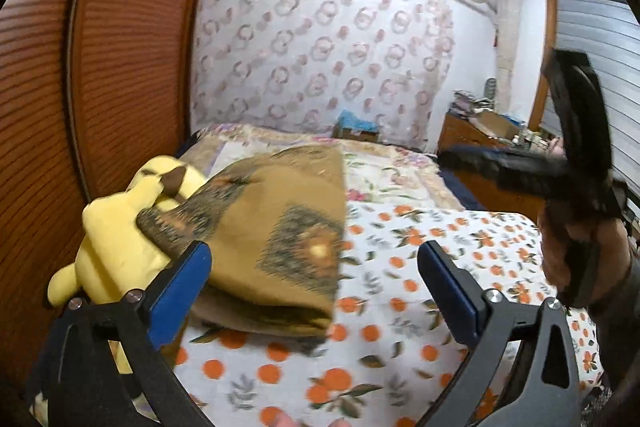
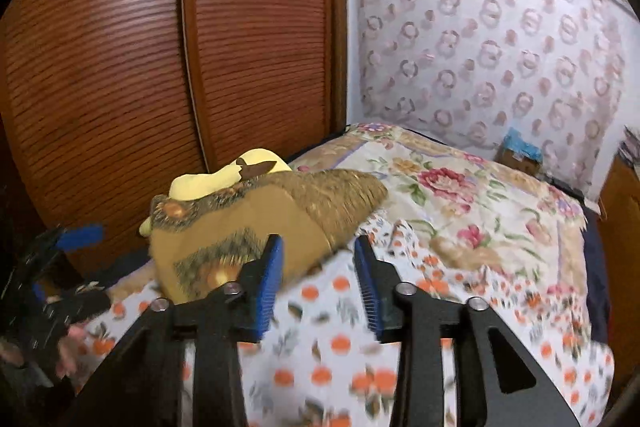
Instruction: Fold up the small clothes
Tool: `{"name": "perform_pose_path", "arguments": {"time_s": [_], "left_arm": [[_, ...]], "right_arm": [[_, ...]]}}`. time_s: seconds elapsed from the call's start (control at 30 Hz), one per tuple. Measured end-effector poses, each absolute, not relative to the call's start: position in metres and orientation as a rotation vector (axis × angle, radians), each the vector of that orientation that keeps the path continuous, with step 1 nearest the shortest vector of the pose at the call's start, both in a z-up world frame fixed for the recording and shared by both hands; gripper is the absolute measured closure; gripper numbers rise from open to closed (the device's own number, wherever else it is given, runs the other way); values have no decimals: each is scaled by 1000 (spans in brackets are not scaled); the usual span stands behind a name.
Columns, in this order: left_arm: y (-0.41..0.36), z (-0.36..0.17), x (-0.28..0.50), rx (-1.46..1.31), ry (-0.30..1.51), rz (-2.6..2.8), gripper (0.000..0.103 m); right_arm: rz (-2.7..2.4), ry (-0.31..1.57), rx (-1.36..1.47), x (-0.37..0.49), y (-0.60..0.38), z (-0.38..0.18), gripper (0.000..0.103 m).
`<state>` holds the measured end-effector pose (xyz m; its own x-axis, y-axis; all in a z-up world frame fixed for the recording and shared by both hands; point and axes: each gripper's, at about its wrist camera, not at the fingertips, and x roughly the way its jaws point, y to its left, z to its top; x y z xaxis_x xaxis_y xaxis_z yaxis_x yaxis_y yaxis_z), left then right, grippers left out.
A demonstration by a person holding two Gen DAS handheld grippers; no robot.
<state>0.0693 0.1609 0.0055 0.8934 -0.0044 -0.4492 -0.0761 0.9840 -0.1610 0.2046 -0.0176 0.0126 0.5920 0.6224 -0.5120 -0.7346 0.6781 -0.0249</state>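
While the left gripper (image 1: 314, 283) holds its jaws wide apart with nothing between them, the folded brown garment (image 1: 276, 227) lies just ahead of its left finger on the orange-print sheet (image 1: 420, 307), against a yellow plush toy (image 1: 116, 239). From the right wrist, the right gripper (image 2: 319, 283) stands partly open and empty; the garment (image 2: 256, 223) lies ahead, slightly to its left, with the left gripper (image 2: 52, 267) further left.
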Motion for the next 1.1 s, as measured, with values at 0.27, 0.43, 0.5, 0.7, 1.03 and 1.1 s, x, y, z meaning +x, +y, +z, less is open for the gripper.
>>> {"name": "perform_pose_path", "arguments": {"time_s": [0.27,0.43,0.5,0.7,1.03,1.1], "left_arm": [[112,35,64,-129,407,-21,0],[80,53,58,-95,377,-49,0],[69,59,55,-79,367,-58,0],[42,70,50,-47,370,-76,0],[24,71,47,-35,381,-63,0],[24,72,46,-38,379,-67,0]], "right_arm": [[657,460,-166,138,-85,20,40],[552,417,-114,101,-125,32,33],[513,402,-105,92,-132,36,31],[433,365,-67,68,-145,43,29],[383,334,-38,43,-134,27,28],[379,337,-40,42,-135,24,28]]}}
